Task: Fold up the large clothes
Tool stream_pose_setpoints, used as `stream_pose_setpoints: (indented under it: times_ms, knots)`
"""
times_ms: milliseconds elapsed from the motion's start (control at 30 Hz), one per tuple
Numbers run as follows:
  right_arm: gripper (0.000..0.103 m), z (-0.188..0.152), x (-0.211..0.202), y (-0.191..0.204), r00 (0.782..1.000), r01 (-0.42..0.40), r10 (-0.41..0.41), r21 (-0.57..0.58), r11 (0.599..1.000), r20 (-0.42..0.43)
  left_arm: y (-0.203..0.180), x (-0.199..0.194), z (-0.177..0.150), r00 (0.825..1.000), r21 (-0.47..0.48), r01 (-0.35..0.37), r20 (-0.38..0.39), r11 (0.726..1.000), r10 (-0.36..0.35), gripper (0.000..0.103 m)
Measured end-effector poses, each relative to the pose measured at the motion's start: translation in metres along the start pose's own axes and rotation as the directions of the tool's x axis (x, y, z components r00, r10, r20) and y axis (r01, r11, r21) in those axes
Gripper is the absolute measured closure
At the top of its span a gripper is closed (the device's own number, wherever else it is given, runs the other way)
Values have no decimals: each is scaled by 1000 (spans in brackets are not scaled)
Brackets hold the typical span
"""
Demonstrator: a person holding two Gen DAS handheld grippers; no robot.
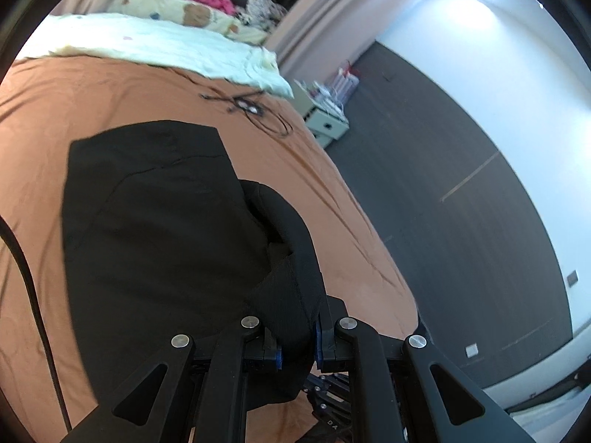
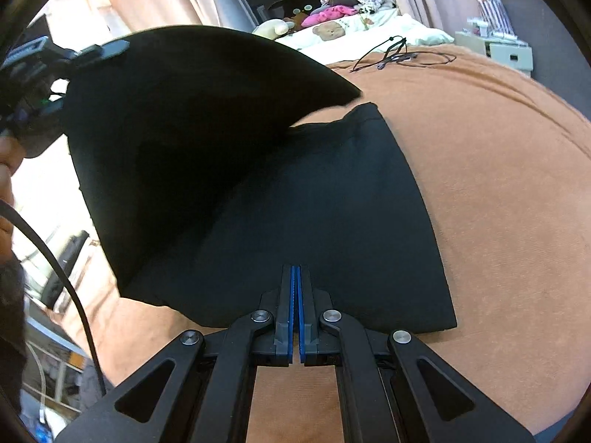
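Note:
A large black garment (image 1: 155, 221) lies partly folded on the orange bed cover (image 1: 74, 92). My left gripper (image 1: 297, 336) is shut on a bunched ribbed edge of the garment and holds it up above the bed. In the right wrist view the lifted side of the garment (image 2: 207, 103) arches over the flat part (image 2: 332, 221), and the left gripper (image 2: 33, 74) shows at the far left holding that side. My right gripper (image 2: 295, 277) is shut with its jaws together over the garment's near edge; I cannot tell whether cloth is pinched.
A black cable (image 1: 255, 107) lies on the bed cover beyond the garment. A white blanket (image 1: 147, 48), pillows and plush toys (image 1: 207, 0) sit at the head. A small white drawer unit (image 1: 325, 122) stands on the dark floor (image 1: 443, 203) beside the bed.

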State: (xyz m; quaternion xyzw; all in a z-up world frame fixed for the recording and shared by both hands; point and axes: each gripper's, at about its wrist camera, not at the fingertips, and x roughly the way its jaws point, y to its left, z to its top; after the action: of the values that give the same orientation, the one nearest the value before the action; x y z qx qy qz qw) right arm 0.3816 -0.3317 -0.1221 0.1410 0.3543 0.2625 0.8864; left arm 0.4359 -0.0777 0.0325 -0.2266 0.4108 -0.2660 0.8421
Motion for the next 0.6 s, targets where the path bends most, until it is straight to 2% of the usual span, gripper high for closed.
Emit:
stream_pose_setpoints:
  times_ms: [67, 133, 333, 467, 600]
  knots:
    - [103, 2, -3, -8, 999, -41, 41, 48, 998, 9, -4, 16, -6, 999, 6, 7, -31, 1000, -7, 92]
    - [103, 1, -5, -18, 999, -49, 48, 86, 995, 16, -8, 39, -14, 997, 8, 19, -78, 1000, -18, 92]
    - [103, 4, -10, -30, 1000, 3, -2, 147, 989, -5, -11, 95, -46, 979, 24, 1, -204, 1000, 4, 92]
    - [103, 9, -29, -28, 1000, 14, -17, 178, 984, 19, -7, 118, -59, 973, 6, 14, -231, 1000, -12, 92]
    - [103, 11, -46, -32, 1000, -22, 19, 217, 976, 20, -8, 136, -59, 968, -7, 45, -246, 999, -45, 92]
